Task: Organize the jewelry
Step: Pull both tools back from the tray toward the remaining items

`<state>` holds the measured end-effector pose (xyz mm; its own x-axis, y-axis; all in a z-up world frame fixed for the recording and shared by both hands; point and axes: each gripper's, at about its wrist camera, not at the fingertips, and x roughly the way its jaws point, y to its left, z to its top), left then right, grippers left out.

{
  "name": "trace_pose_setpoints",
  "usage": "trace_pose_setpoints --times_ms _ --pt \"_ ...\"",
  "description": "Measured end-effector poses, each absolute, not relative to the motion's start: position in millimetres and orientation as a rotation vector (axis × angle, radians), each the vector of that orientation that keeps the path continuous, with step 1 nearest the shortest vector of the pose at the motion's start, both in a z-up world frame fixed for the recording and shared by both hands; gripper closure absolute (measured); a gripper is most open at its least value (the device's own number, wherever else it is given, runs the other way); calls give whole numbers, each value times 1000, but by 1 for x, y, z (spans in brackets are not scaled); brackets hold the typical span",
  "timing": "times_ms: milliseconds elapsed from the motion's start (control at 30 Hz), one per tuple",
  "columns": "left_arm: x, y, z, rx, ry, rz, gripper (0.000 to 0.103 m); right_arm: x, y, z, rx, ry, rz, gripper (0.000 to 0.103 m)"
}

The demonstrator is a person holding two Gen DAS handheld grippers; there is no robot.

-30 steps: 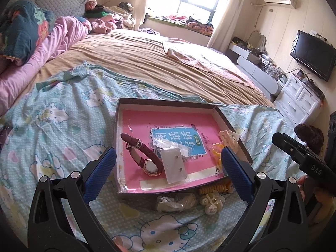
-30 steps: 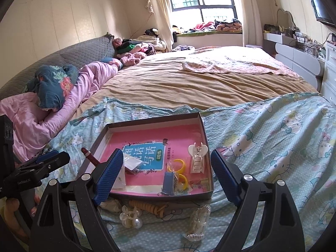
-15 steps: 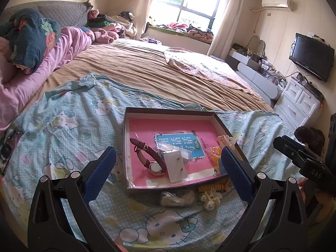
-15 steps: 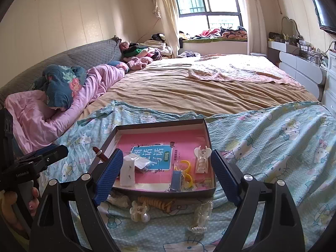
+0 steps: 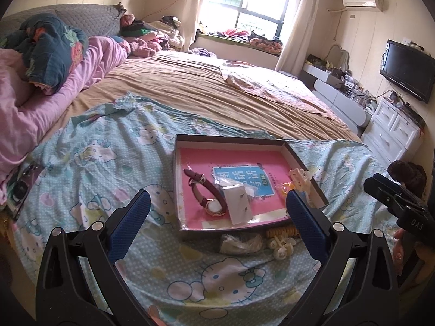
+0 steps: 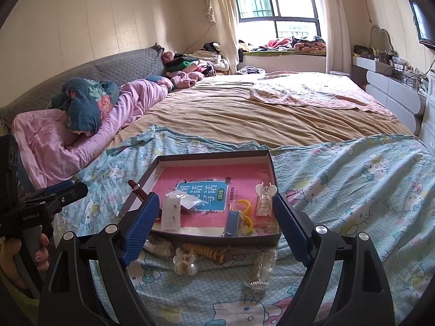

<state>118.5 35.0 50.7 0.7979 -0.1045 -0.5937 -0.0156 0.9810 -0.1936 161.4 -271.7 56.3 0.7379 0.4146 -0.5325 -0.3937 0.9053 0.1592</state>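
Both tongs hung wide apart over the bed, holding nothing: the left gripper point(image 5: 217, 209) and the right gripper point(image 6: 214, 214) each framed the shallow box point(image 5: 231, 140) that sat on the cartoon-cat sheet point(image 5: 95, 163). Inside the box lay a dark red watch point(image 5: 209, 195), a small white card in a clear bag point(image 5: 239, 207), a white hair clip point(image 6: 264, 199) and yellow rings point(image 6: 244, 209), all on a pink book with a blue label point(image 6: 202, 190). From the left view, the right-hand blue finger point(image 5: 304, 225) covered the box's near right corner, and the yellow pieces there were hard to make out. Just in front of the box, on the sheet, sat a crumpled clear bag point(image 5: 240, 243), a coiled orange hair tie point(image 6: 204, 251), a pale pearl clip point(image 6: 186, 263) and a clear comb clip point(image 6: 261, 271). The bag's contents were unreadable.
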Motion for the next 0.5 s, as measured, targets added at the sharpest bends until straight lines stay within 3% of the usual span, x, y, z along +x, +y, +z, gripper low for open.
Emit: trace_pose_setpoints --times_ms 500 --pt "114 30 22 -160 734 -27 10 150 -286 41 16 629 431 19"
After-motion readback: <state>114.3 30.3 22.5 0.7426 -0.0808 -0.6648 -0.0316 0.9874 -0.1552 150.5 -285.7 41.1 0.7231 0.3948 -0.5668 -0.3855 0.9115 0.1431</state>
